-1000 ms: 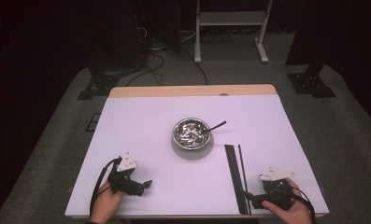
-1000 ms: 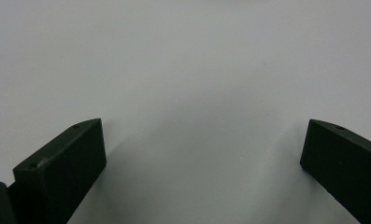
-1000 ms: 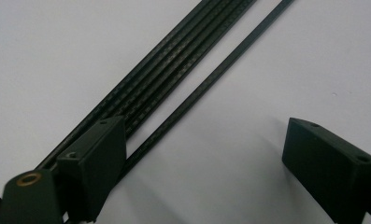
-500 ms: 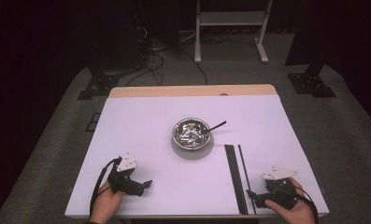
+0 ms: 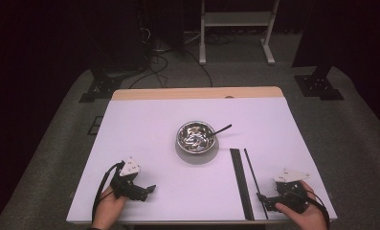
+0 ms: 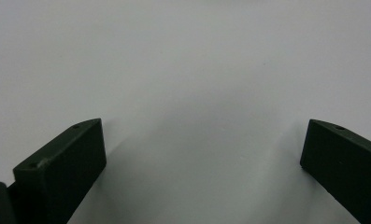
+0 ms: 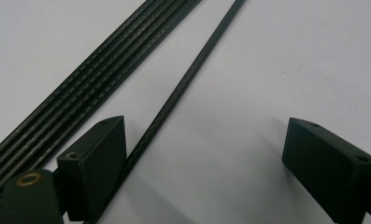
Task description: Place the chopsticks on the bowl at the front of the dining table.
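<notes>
My right tongs are spread wide and grip nothing; they sit low over the white surface near its front right corner, seen from above at. A single black strip runs away from me between the two jaws, lying flat on the surface; it passes right along the inner face of the left jaw, so close that I cannot tell whether it touches, while the right jaw stands well apart from it. Just outside that left jaw lies a bundle of black strips, side by side and roughly parallel to the single one. From above, the single strip and the bundle stretch forward from my right tongs toward a metal bowl with a dark utensil leaning out over its rim. My left tongs are also wide open and empty, with bare surface between the jaws; they rest near the front left edge, well apart from the strips and the bowl.
</notes>
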Tool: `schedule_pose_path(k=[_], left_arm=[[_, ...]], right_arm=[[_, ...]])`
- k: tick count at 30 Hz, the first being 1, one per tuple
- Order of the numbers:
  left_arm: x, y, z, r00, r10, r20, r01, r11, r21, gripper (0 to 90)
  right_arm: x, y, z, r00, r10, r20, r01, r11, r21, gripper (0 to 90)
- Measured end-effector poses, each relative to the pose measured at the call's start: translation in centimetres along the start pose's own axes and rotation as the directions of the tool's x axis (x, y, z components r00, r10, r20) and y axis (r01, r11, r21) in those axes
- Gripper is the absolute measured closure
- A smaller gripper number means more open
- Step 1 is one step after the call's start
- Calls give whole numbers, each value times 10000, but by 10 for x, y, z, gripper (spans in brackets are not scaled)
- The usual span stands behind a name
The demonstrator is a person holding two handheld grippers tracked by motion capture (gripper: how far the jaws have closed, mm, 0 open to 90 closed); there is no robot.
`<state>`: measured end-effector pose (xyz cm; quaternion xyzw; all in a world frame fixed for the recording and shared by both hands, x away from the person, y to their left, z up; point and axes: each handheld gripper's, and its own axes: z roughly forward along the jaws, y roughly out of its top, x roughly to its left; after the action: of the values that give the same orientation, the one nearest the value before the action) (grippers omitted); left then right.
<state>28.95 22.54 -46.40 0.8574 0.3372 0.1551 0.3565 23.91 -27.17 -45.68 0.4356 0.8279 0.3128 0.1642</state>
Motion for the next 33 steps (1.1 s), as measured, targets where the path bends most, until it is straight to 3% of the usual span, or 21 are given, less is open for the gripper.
schedule_pose_path(k=[33], left_arm=[[0,0,0,10000,-6,4,6,10000,2,0]], right_arm=[[-35,-6,-8,9969,512,599,-511,9987,-41,127]])
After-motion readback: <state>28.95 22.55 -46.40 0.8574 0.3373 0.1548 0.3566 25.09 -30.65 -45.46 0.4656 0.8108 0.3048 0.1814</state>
